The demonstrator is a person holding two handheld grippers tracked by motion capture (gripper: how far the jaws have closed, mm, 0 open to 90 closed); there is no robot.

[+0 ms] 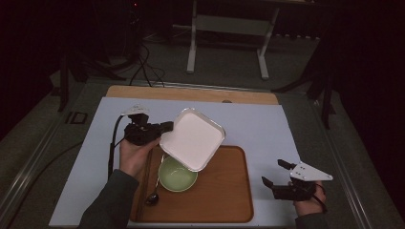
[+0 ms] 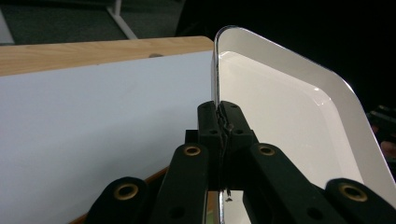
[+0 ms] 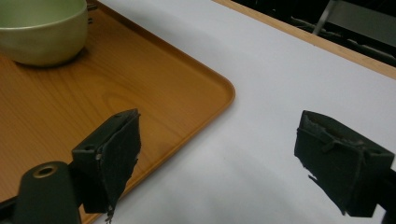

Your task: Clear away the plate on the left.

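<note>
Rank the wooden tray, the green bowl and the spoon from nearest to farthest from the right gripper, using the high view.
Measured from the right gripper:
1. Wooden tray: its right edge lies just to the gripper's left.
2. Green bowl: on the tray's left half, partly under the white square plate.
3. Spoon: at the tray's left edge, beyond the bowl.

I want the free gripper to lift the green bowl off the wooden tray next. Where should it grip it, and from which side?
Grip the green bowl by its thin upright rim, one jaw inside and one outside, probably coming from above on its right side. That side faces the open right gripper, while the white dish held by the left gripper overhangs the far side.
</note>
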